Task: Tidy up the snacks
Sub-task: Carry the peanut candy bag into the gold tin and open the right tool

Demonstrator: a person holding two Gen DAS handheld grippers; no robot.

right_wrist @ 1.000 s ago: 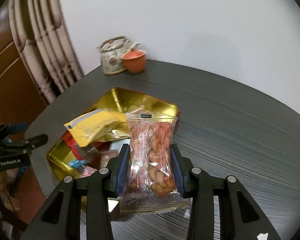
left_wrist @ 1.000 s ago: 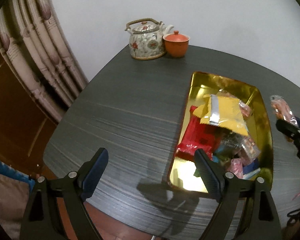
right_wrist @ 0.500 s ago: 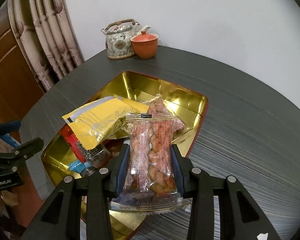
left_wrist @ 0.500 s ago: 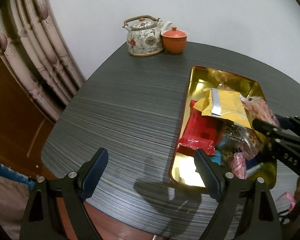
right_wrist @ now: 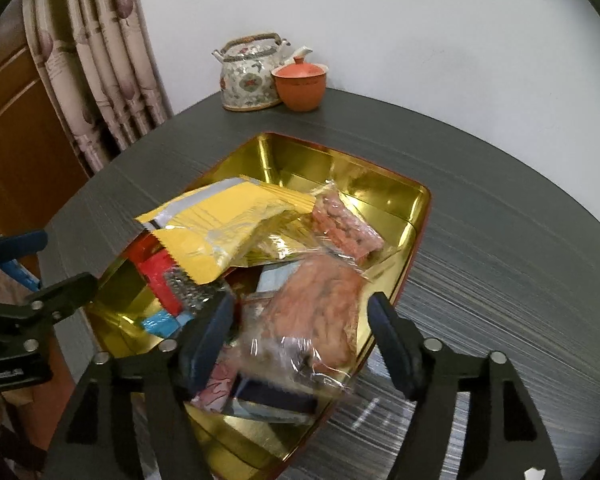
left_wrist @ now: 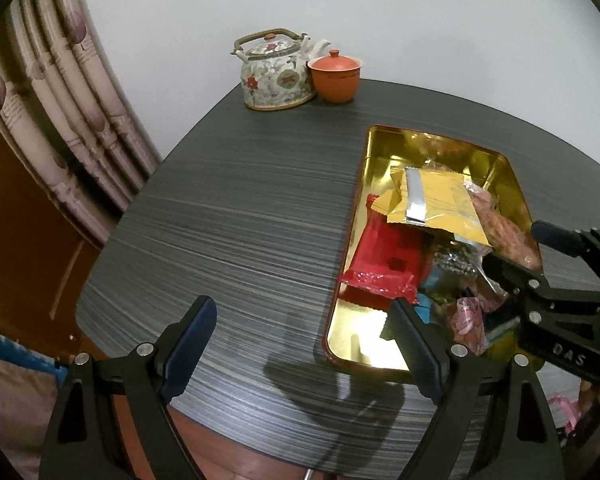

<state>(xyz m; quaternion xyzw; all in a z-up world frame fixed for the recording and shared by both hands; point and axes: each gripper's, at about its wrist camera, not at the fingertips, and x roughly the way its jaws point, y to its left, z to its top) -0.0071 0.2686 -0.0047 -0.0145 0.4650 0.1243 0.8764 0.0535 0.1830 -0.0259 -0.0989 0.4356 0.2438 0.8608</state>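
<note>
Two vessels, teapot (left_wrist: 275, 76) and lidded cup (left_wrist: 334, 79), stand beyond the tray (left_wrist: 350, 248).

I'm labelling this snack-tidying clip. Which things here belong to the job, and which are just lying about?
Part of the job:
- gold tray
- clear peanut pack, between the just-opened right tongs
- yellow packet
- red packet
- second clear pack

Just lying about:
- floral teapot
- lidded orange cup
- curtain

I see a plain white wall (left_wrist: 420, 20), a patterned curtain (left_wrist: 60, 120) at left, and brown wood panelling (right_wrist: 16, 152) beside it.
</note>
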